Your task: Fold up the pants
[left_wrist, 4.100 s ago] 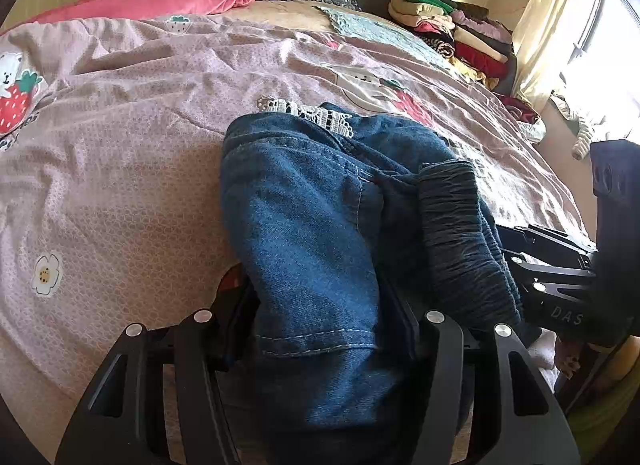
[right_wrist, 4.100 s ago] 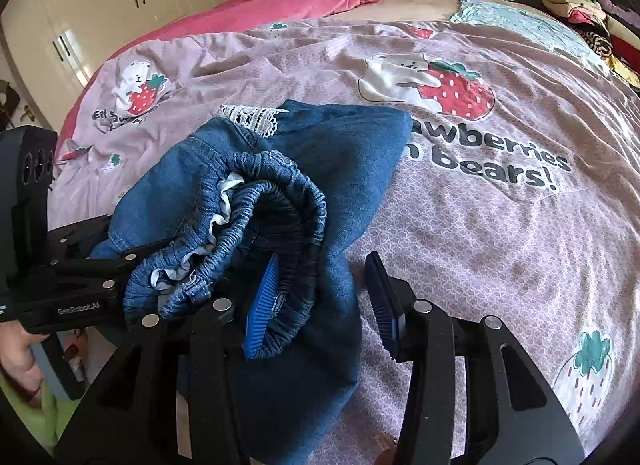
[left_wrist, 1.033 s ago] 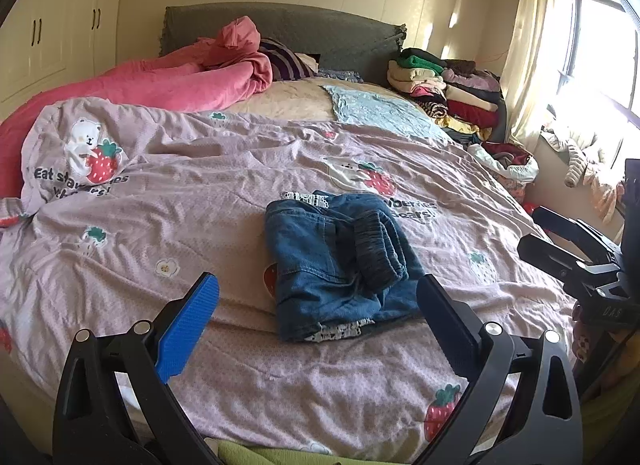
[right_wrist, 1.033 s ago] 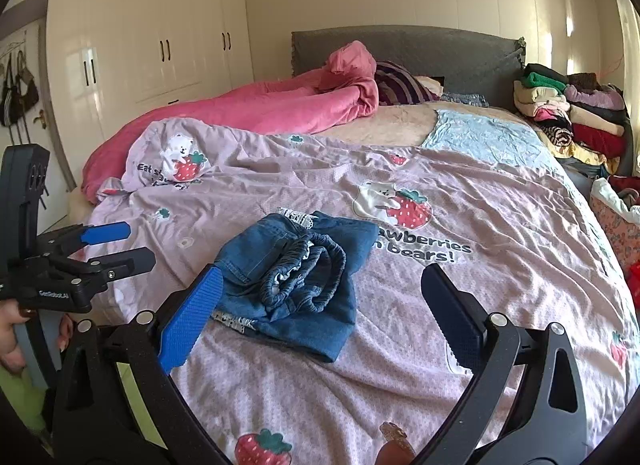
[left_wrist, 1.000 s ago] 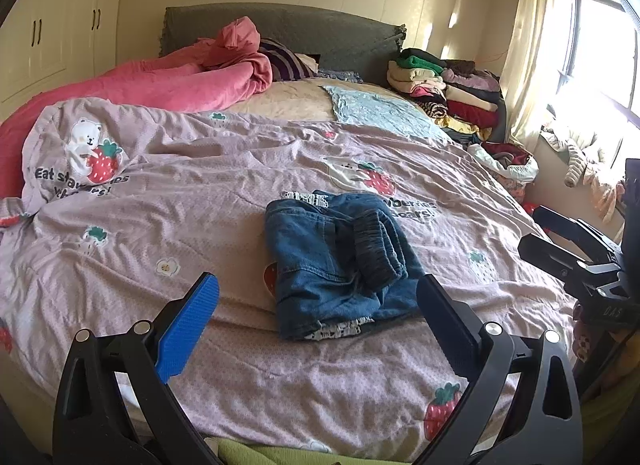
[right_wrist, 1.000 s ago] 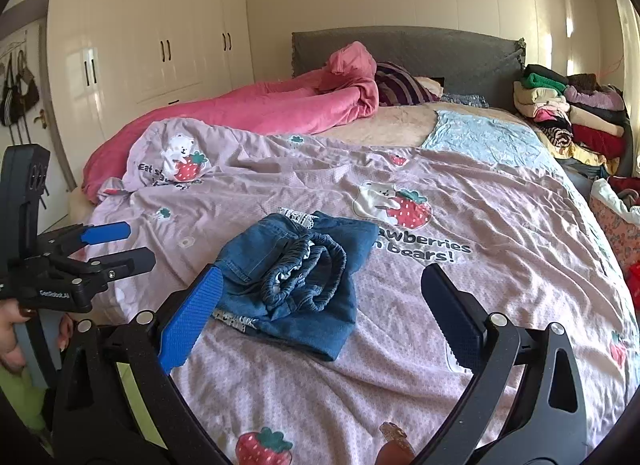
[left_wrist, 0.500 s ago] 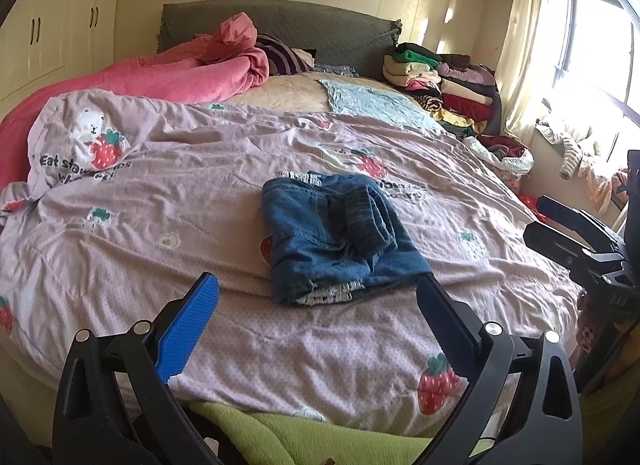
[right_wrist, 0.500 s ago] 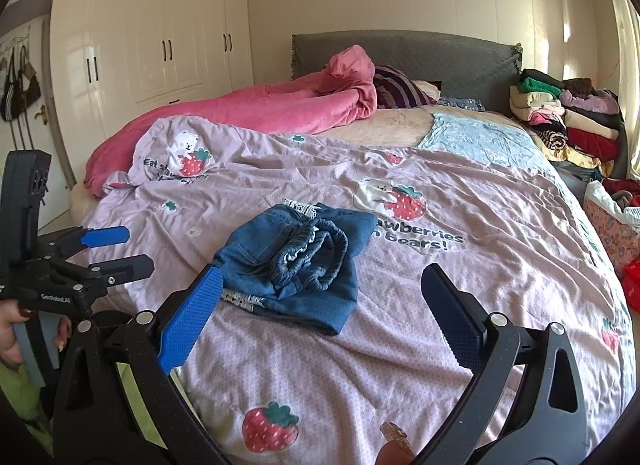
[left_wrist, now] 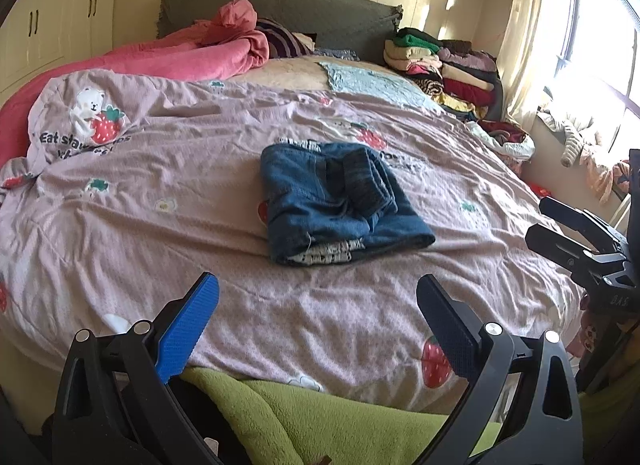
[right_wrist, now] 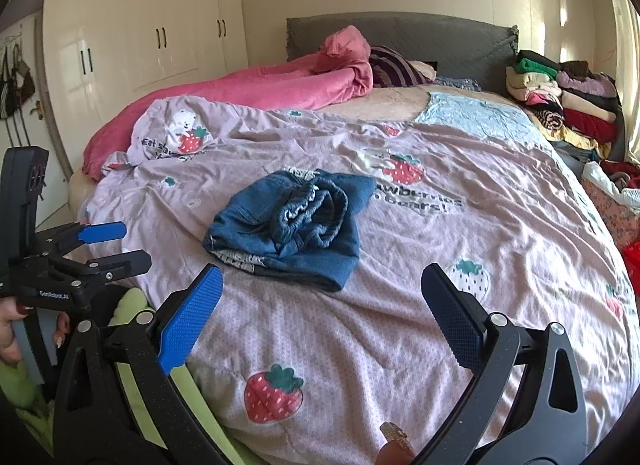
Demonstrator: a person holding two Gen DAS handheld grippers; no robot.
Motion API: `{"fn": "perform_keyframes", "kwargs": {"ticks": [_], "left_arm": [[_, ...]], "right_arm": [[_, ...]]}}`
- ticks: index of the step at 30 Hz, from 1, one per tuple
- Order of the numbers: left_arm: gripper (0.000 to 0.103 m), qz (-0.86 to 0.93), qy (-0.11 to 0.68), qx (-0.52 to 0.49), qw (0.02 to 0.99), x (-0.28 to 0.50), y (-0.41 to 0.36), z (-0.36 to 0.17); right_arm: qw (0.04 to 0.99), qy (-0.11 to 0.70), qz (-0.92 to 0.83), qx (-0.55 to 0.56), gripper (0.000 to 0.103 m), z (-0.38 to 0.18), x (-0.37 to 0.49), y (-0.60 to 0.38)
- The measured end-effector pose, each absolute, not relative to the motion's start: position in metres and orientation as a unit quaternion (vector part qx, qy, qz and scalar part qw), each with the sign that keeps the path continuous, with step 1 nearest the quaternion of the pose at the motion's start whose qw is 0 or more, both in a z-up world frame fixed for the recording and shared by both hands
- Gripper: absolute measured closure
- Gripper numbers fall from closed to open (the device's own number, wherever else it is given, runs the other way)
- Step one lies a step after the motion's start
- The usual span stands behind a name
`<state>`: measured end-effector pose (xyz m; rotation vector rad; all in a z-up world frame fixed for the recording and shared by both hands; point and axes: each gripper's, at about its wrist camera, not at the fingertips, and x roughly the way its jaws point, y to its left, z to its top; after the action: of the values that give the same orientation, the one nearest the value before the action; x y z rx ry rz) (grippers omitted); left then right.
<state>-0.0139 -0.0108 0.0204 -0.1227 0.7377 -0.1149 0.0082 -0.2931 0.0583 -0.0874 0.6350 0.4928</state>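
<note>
Left wrist view showed the left gripper with its jaws spread wide and empty, and the pants lay ahead of them and a little above centre, well apart from both pads, on the bed cover. The right wrist view showed the right gripper likewise spread and holding nothing, the pants ahead of its jaws and slightly toward the left pad. The pants were blue denim, folded into a compact, thick bundle with the gathered elastic waistband rolled on top and a strip of pale lace trim peeking from the near and far edges. The fold looked finished, though the top roll sat loose. Denim of this kind probably handles as soft but fairly heavy cloth that slumps and unfolds if lifted from one layer only. A sound hold would likely be at the near folded edge, pinching through all layers, one gripper at each corner, avoiding the springy waistband.
</note>
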Motion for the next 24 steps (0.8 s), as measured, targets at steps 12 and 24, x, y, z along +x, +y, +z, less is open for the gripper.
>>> {"fn": "perform_keyframes", "kwargs": {"ticks": [12,24], "left_arm": [[0.004,-0.048,0.384,-0.060,0.920,-0.019,-0.010,-0.002],[0.004,-0.035,0.401,-0.068,0.913,-0.015,-0.006,-0.019]], "right_arm": [[0.913,0.334,0.231,-0.039,0.009,0.035,0.005,-0.291],[0.900,0.368,0.229,-0.037,0.009,0.010,0.011,-0.277]]}}
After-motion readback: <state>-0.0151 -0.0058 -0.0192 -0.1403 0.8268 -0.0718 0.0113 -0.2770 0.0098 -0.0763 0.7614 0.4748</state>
